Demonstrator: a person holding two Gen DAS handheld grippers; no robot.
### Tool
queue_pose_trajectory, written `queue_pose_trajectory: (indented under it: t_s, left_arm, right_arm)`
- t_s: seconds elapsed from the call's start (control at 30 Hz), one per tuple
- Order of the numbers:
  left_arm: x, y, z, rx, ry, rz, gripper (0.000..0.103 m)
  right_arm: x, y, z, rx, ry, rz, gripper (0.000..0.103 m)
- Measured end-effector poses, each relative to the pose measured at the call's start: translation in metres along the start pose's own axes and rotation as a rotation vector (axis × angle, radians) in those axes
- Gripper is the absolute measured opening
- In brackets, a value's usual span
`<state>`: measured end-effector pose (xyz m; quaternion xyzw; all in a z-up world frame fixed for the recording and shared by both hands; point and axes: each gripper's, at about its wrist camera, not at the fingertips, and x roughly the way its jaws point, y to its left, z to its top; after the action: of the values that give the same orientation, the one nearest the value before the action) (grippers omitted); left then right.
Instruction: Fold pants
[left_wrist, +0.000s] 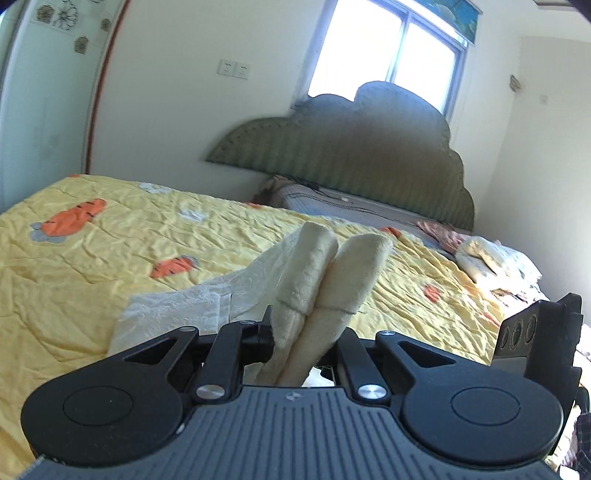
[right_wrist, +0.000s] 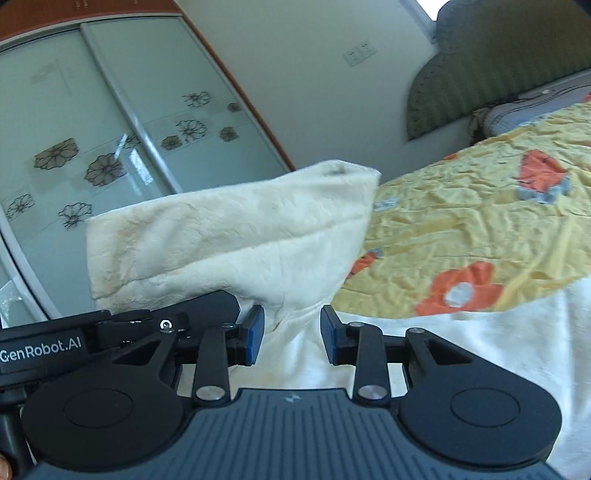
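Note:
The pants are cream, fleece-lined fabric. In the left wrist view my left gripper (left_wrist: 308, 332) is shut on two bunched folds of the pants (left_wrist: 321, 273), which stick up past the jaws; more of the fabric (left_wrist: 177, 310) trails down to the left onto the bed. In the right wrist view my right gripper (right_wrist: 291, 334) is open, its blue-padded fingers (right_wrist: 255, 334) standing either side of the pants fabric without pinching it. A raised flap of the pants (right_wrist: 229, 236) stands just ahead of it. The left gripper's body (right_wrist: 122, 325) shows at the left.
A yellow quilt with orange prints (left_wrist: 110, 236) covers the bed. A green headboard (left_wrist: 351, 155) and window stand behind. Other bedding (left_wrist: 491, 258) lies at the far right. A wardrobe with flowered glass doors (right_wrist: 92, 147) stands beyond the bed.

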<state>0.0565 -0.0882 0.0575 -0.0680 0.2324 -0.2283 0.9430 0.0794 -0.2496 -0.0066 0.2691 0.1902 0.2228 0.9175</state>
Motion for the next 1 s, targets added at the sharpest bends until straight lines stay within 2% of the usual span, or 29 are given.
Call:
queue_pose_trajectory:
  t_s: [0.23,0.33,0.6,0.73,0.77,0.8,0.83,0.9,0.93,1.0]
  left_arm:
    - [0.04,-0.054,-0.034,0.101,0.083,-0.097,0.008]
    - [0.055,-0.063,-0.044,0.105,0.124,-0.127,0.009]
    - [0.066,-0.079,-0.055,0.122,0.155,-0.151,0.009]
    - [0.079,-0.091,-0.059,0.152,0.161,-0.168,0.01]
    - [0.083,-0.093,-0.06,0.16,0.179,-0.172,0.014]
    - [0.087,-0.095,-0.063,0.17,0.201,-0.182,0.022]
    - [0.09,-0.096,-0.065,0.169,0.219,-0.188,0.025]
    - [0.091,-0.096,-0.069,0.157,0.239,-0.196,0.032]
    - [0.09,-0.095,-0.069,0.15,0.246,-0.214,0.037]
    - [0.088,-0.091,-0.065,0.116,0.276,-0.269,0.055]
  right_arm:
    - [-0.048,-0.059,-0.007,0.043,-0.005,-0.181,0.032]
    - [-0.061,-0.073,-0.01,0.044,-0.009,-0.238,0.033]
    - [-0.078,-0.098,-0.023,0.099,-0.013,-0.27,0.033]
    - [-0.087,-0.107,-0.025,0.127,-0.018,-0.339,0.033]
    - [-0.091,-0.108,-0.025,0.127,-0.016,-0.372,0.033]
    - [-0.096,-0.109,-0.026,0.125,-0.027,-0.396,0.034]
    - [-0.102,-0.11,-0.027,0.127,-0.04,-0.414,0.043]
    - [-0.121,-0.115,-0.028,0.153,-0.096,-0.465,0.053]
    - [-0.132,-0.117,-0.029,0.162,-0.13,-0.51,0.055]
    - [-0.147,-0.117,-0.029,0.16,-0.17,-0.576,0.055]
